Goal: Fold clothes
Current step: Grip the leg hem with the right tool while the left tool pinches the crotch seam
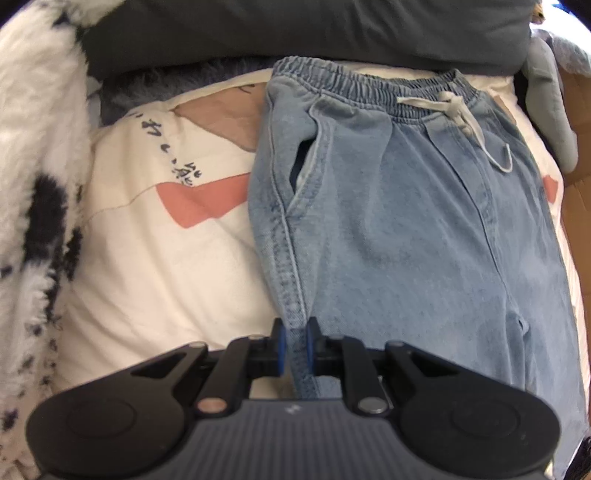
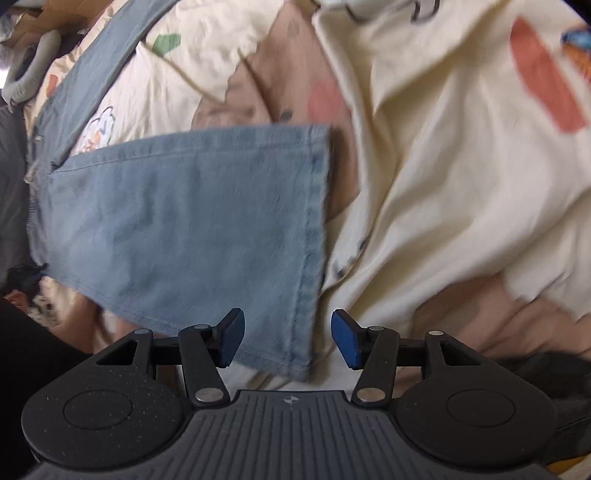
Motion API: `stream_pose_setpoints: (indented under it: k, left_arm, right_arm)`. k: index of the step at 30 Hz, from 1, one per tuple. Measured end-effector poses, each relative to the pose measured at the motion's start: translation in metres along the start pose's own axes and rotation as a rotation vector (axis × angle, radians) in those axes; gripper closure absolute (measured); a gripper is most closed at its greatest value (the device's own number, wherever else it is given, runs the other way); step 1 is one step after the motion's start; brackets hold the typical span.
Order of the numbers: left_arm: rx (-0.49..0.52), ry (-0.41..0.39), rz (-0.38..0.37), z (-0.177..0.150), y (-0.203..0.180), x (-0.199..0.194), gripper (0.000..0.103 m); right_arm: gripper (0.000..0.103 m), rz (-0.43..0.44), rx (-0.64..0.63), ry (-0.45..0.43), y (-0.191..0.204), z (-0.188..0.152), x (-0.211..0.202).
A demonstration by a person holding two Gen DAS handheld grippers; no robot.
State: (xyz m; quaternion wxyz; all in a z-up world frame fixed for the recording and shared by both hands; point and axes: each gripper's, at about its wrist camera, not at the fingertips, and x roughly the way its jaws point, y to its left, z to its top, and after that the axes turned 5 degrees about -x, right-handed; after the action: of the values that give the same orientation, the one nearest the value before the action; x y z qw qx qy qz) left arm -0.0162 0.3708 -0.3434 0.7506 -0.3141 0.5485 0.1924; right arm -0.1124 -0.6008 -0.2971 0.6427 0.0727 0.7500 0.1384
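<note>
Left wrist view: left gripper (image 1: 294, 341) is clamped on the side seam of the jeans (image 1: 399, 221), which lie on the bedspread (image 1: 155, 266), waistband far.

Right wrist view: right gripper (image 2: 288, 339) stands apart over a hem; legs diverge. Judgement: lengthwise fold incomplete.

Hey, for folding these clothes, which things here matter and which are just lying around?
Part of the job:
- jeans
- left tool, clamped on the jeans' side seam
- right tool, open over the leg hem

Just lying about:
- patterned bedsheet
- fluffy black-and-white blanket
- dark grey pillow
</note>
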Motion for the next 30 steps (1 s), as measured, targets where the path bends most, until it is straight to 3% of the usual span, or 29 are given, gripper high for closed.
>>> stream_pose_setpoints:
  k: [9, 18, 24, 30]
  left_arm:
    - [0.022, 0.0, 0.021, 0.0, -0.005, -0.008, 0.091]
    - [0.042, -0.007, 0.039, -0.001, -0.014, -0.01, 0.091]
    - [0.038, -0.007, 0.041, -0.002, -0.013, -0.01, 0.091]
    - [0.035, -0.02, 0.03, -0.004, -0.015, -0.012, 0.091]
  right_arm:
    - [0.044, 0.045, 0.056, 0.112, -0.013, -0.024, 0.041]
    - [0.045, 0.178, 0.234, 0.103, -0.033, -0.044, 0.074]
    - [0.071, 0.283, 0.284, 0.081, -0.035, -0.045, 0.068]
    - [0.076, 0.384, 0.276, 0.067, -0.028, -0.035, 0.05]
